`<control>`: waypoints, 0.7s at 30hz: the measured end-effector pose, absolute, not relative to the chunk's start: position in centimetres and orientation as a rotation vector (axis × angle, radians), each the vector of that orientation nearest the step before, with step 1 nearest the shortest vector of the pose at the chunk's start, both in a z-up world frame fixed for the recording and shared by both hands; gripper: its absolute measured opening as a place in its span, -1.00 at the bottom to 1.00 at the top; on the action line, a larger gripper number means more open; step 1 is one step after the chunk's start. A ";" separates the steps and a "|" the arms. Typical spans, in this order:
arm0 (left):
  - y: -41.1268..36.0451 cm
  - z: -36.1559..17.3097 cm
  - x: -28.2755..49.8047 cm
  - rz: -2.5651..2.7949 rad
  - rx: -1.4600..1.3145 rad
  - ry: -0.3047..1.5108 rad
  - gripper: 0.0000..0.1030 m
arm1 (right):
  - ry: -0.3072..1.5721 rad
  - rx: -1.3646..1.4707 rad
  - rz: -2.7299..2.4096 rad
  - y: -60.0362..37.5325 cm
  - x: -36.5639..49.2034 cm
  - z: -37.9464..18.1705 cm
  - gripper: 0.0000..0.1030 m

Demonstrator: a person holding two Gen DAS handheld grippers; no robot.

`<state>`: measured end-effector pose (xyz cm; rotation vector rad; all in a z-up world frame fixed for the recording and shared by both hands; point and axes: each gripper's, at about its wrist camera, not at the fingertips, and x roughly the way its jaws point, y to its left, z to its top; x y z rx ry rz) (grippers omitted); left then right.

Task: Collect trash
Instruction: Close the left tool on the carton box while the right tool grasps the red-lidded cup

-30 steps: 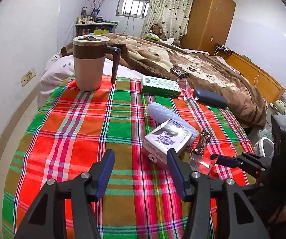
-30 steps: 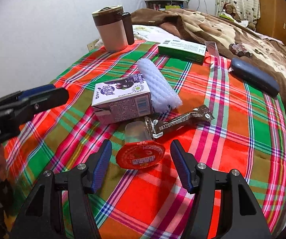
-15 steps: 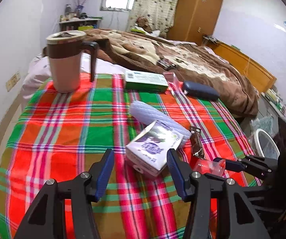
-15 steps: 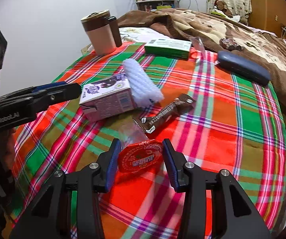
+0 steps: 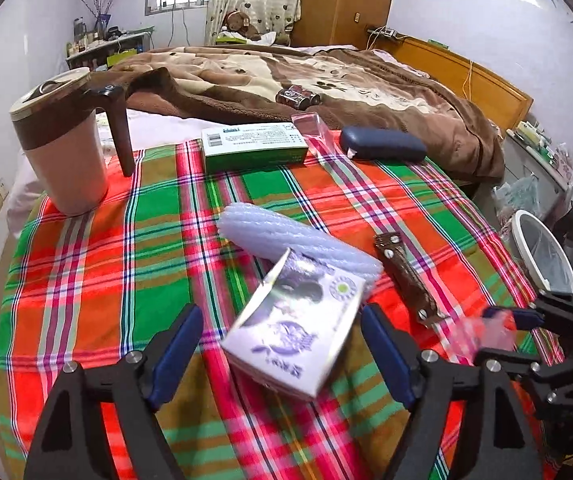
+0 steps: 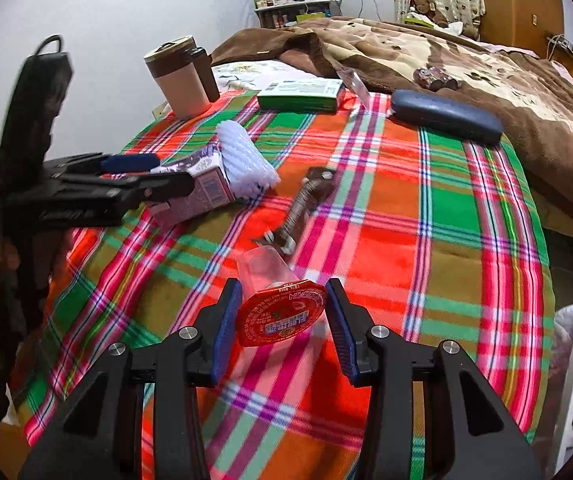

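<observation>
Purple and white, the milk carton (image 5: 294,332) sat low in the left wrist frame's centre, between our left gripper's (image 5: 282,350) wide-spread fingers, neither pad touching it. A brown wrapper (image 5: 406,276) lay right of it on the plaid cloth (image 5: 86,264). In the right wrist view, our right gripper (image 6: 284,320) pinched a clear jelly cup (image 6: 280,308) (red foil lid towards us) at lower centre; the mug (image 6: 180,78) stood upper left.

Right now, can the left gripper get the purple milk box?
Probably yes. The left gripper is open with the milk box sitting between its fingers, and nothing blocks it. The right gripper is off to the side, closed on the jelly cup.
</observation>
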<state>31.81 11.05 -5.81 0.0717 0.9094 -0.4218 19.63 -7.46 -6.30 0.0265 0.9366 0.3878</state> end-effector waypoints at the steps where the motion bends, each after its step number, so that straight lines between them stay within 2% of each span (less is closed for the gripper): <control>1: 11.1 -5.9 32.0 -0.423 0.070 0.911 0.57 | 0.936 0.027 0.384 -7.7 19.6 -6.3 -0.15; 14: 8.8 -6.9 31.9 -0.474 0.097 0.950 0.56 | 0.920 0.059 0.349 -9.2 19.5 -6.0 -0.15; 16: 9.0 -6.9 31.9 -0.454 0.054 0.961 0.50 | 0.913 0.058 0.346 -9.2 19.3 -5.9 -0.15; 18: 9.1 -7.2 32.0 -0.428 0.031 0.978 0.32 | 0.909 0.058 0.351 -9.2 19.2 -5.8 -0.15; 21: 9.2 -7.6 32.1 -0.392 0.011 0.992 0.19 | 0.908 0.061 0.349 -9.3 19.1 -5.9 -0.15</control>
